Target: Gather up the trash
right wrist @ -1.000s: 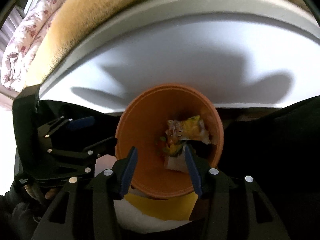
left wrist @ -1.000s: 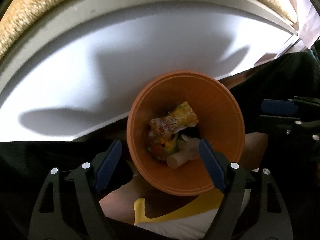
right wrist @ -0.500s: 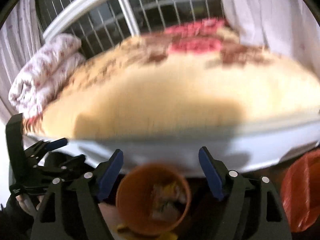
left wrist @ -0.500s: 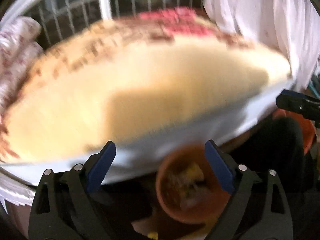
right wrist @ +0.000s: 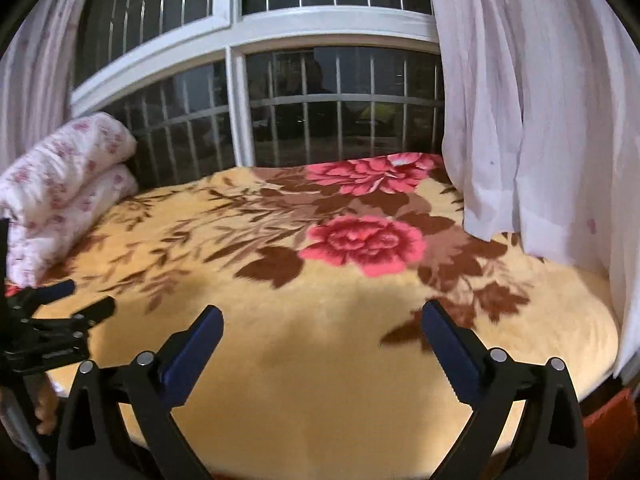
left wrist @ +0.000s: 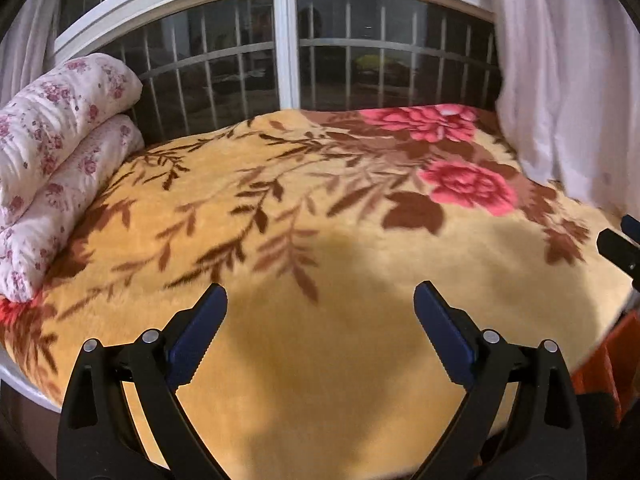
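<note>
My left gripper (left wrist: pixel 320 312) is open and empty above the near part of a bed covered by a yellow blanket (left wrist: pixel 320 352) with brown leaves and pink flowers. My right gripper (right wrist: pixel 322 334) is open and empty above the same blanket (right wrist: pixel 320 380). The left gripper also shows at the left edge of the right wrist view (right wrist: pixel 60 312). The right gripper's tip shows at the right edge of the left wrist view (left wrist: pixel 624 244). No trash shows on the blanket. The orange bin and its trash are out of view.
A folded floral quilt (left wrist: pixel 52 168) lies at the bed's left end (right wrist: pixel 60 200). A barred window (left wrist: pixel 288 56) runs behind the bed. White curtains (right wrist: pixel 540 120) hang at the right. An orange-red bag (left wrist: pixel 596 364) sits by the bed's right corner (right wrist: pixel 608 420).
Both grippers have lifted and tilted up from the orange bin by the bed's side to look across the bed. The right gripper has opened wide. The bin has dropped out of view.
</note>
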The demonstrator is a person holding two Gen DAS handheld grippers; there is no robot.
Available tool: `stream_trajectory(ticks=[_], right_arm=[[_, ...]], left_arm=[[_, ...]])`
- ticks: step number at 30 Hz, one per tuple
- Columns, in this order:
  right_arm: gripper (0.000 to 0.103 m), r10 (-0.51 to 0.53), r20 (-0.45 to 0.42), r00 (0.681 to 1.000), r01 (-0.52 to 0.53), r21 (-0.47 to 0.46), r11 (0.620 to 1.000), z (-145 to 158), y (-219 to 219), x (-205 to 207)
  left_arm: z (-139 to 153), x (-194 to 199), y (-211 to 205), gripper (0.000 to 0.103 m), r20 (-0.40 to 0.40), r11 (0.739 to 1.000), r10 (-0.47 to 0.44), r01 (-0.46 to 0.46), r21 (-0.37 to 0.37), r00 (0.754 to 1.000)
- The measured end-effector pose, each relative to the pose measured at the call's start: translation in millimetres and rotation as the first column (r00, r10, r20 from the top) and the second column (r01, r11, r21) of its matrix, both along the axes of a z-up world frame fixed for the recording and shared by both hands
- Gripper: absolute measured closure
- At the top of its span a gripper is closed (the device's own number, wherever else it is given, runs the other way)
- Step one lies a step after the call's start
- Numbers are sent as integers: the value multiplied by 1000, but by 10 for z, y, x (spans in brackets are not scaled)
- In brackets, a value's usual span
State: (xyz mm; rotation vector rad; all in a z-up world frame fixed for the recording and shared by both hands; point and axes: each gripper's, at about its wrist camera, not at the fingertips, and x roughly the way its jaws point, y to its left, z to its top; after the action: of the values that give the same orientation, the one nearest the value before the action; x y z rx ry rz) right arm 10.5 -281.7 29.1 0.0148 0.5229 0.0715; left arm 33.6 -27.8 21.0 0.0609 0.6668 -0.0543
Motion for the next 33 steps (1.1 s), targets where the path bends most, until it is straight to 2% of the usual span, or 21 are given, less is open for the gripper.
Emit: stream_trajectory(ticks=[4, 8, 11, 15, 19, 22, 26, 33], right_arm=[[5, -26, -23, 999, 26, -30, 999, -201, 87, 408], [5, -49, -66, 997, 49, 1, 999, -368, 122, 764], [5, -86, -79, 993, 88, 26, 996, -471, 103, 986], [5, -107, -190, 976, 122, 70, 990, -693, 30, 1223], [6, -114, -226, 968, 139, 102, 985, -801, -18, 1238], [5, -129, -236, 963, 148, 66, 987, -836, 35, 1233], [5, -147, -235, 961, 148, -14, 989, -859, 150, 1251], [5, -150, -219, 964, 150, -15, 988, -844, 132, 1234]], left_arm=[[-139, 355, 4, 11, -42, 1000, 26, -26, 9, 999], [-245, 678, 10, 11, -67, 1000, 21, -20, 3, 998], [-283, 877, -6, 11, -57, 1000, 23, -22, 10, 998], [-406, 1092, 55, 11, -106, 999, 39, -42, -31, 994], [-599, 1184, 147, 11, -185, 994, 46, -63, -89, 982], [-606, 1169, 167, 11, -178, 993, 56, -74, -97, 983], [-642, 1151, 130, 11, -174, 995, 63, -76, -70, 983], [-646, 1150, 81, 11, -165, 997, 64, -71, -35, 984]])
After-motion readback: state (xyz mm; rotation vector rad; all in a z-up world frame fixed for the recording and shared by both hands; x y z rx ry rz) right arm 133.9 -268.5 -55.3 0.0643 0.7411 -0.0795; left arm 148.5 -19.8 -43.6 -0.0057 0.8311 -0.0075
